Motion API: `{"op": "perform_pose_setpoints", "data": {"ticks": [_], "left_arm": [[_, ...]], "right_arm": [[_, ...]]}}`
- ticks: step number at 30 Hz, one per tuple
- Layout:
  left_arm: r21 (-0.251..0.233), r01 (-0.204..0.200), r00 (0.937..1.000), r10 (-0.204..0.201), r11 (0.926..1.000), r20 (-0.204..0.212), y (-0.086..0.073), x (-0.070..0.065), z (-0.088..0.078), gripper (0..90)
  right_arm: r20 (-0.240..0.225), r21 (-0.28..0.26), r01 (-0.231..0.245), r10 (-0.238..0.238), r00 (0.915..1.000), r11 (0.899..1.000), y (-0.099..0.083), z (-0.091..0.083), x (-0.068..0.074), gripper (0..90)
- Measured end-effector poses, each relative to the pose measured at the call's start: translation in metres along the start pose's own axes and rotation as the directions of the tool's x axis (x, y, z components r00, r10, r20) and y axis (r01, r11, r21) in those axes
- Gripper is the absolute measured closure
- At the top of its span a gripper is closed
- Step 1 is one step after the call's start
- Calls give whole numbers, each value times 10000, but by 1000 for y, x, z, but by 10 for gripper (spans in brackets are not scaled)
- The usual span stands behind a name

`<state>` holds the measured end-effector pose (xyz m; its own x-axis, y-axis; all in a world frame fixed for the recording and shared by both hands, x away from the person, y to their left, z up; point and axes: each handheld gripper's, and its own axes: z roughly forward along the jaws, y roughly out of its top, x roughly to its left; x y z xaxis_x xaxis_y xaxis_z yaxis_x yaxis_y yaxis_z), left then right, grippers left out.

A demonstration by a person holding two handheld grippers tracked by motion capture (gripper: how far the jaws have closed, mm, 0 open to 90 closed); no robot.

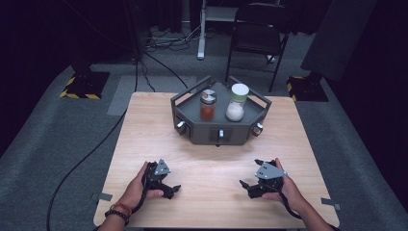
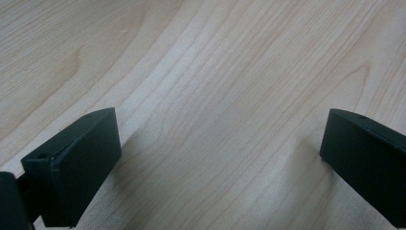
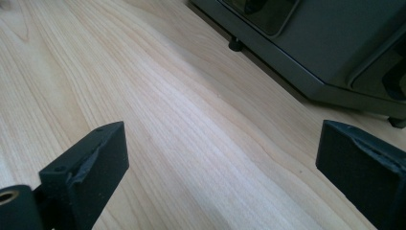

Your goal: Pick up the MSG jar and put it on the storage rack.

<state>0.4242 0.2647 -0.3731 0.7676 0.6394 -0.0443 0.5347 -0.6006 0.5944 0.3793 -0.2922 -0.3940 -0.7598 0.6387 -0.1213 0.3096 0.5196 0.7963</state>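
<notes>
Table [image 1: 144,125] front bare btwn both open claws.

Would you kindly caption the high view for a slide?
Two open grippers, left and right, rest on a wooden table before a grey rack bearing two jars.

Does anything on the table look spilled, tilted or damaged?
Nothing stands out. The two jars stand upright on the grey stand, nothing has spilled on the table, and both hand-held grippers are open and hold nothing.
</notes>
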Motion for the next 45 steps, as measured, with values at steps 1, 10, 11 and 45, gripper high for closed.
{"op": "perform_pose_setpoints", "data": {"ticks": [1,10,11,45], "left_arm": [[3,-2,10000,2,10000,0,0,0,0,2],[2,0,10000,0,10000,-2,0,0,0,2],[1,-3,10000,3,10000,-2,0,0,0,2],[-1,4,10000,-4,10000,10,0,0,0,1]], "right_arm": [[-18,43,-73,73,10000,10000,-1,0,-1,38],[-99,498,-350,355,9993,9981,-10,-3,-7,38],[-116,510,-395,402,9991,9979,-11,-4,-8,38],[-1228,1702,-1743,1963,9728,9699,-31,-1,-50,1]]}}
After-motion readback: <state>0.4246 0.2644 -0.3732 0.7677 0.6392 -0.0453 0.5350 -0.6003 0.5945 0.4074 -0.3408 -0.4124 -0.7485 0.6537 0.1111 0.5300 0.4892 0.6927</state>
